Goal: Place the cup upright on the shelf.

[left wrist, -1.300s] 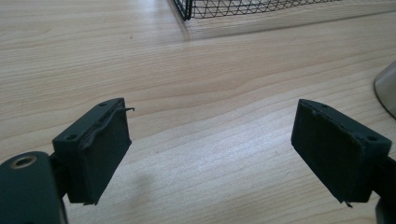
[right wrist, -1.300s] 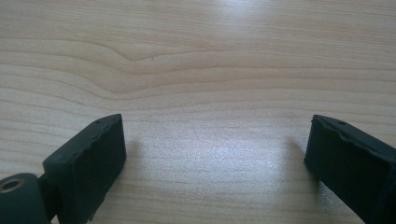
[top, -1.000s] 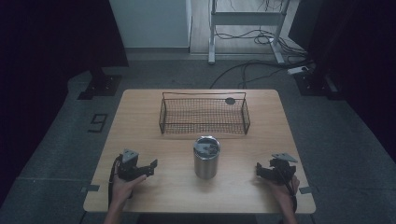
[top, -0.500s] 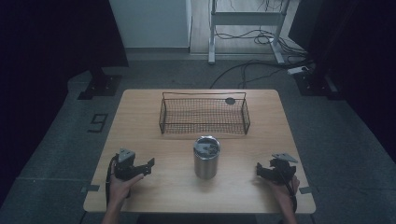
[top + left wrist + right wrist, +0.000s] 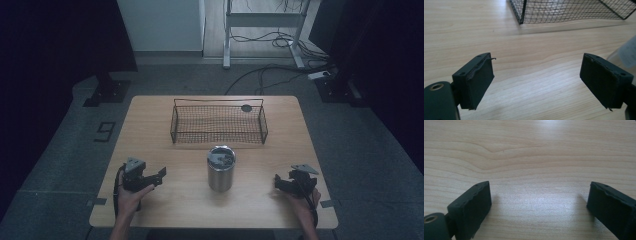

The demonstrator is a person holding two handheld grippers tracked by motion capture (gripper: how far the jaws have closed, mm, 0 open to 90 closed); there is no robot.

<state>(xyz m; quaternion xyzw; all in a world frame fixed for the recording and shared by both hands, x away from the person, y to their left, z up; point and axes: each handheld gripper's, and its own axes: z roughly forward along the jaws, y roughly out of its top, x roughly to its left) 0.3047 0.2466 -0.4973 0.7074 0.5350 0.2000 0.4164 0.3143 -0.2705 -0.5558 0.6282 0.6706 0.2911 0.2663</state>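
Both tongs, left (image 5: pixel 161 173) and right (image 5: pixel 276 182), gape wide and empty, the left newly angled toward the steel tumbler (image 5: pixel 221 168) mid-worktop, suggesting its approach begins.

Left tongs (image 5: pixel 159 174) and right tongs (image 5: pixel 278 182), jaws wide apart, each hand-held low.

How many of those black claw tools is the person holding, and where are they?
2. The left claw sits near the table's front-left, left of the steel cup. The right claw sits front-right, right of the cup. Both are open and hold nothing.
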